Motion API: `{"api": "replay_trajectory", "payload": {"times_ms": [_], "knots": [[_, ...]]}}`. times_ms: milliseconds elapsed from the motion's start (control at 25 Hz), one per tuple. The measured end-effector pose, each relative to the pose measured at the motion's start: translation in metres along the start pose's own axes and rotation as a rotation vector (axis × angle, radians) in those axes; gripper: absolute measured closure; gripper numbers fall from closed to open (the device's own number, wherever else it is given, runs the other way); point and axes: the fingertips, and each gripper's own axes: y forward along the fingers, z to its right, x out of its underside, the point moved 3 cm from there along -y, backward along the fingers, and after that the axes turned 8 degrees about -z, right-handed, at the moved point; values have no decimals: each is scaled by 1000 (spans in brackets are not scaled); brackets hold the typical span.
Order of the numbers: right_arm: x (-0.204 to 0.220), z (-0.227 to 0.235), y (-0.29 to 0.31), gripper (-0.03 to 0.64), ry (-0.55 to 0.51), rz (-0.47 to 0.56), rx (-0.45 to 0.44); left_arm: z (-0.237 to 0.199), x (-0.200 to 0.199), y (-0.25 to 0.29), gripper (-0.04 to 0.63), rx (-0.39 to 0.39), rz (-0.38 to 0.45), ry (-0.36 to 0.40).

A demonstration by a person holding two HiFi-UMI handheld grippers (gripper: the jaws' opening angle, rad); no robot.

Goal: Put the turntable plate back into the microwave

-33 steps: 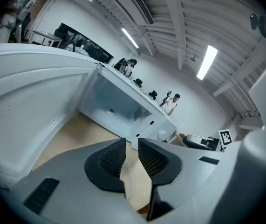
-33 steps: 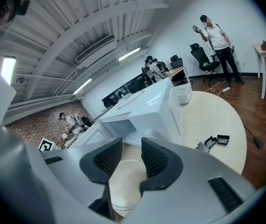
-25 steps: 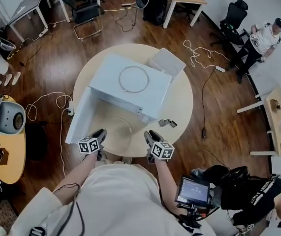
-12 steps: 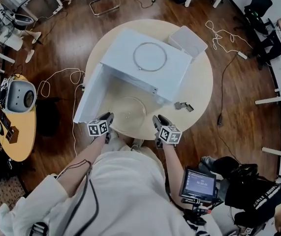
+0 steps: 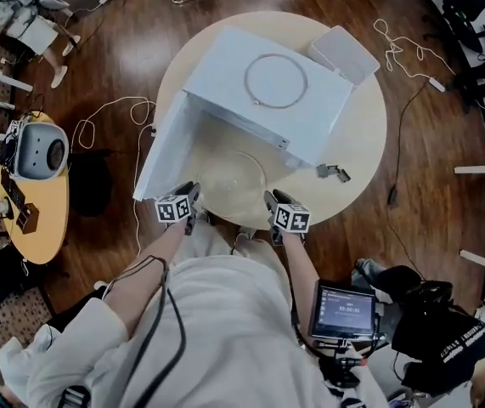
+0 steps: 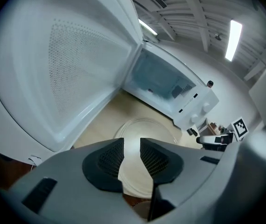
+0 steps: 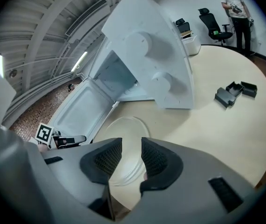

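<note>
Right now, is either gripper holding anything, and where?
Nothing is held. Left gripper: jaws opening; right gripper: jaws apart; both empty. The turntable plate lies free on the table.

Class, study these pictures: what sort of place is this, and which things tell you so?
Probably an office or lab workroom, not a kitchen: the microwave stands on a round table, cables trail across the wood floor, and a swivel office chair stands beyond.
</note>
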Motion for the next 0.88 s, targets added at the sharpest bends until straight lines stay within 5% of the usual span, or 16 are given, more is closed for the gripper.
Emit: {"api": "replay_trajectory", "payload": {"times_ms": [360, 880], "knots": [[45, -1, 45, 486, 6, -166, 73, -14, 2, 21, 477, 36, -98, 64], [56, 8, 62, 486, 188, -159, 121, -34, -2, 55, 477, 2, -237, 119]]}}
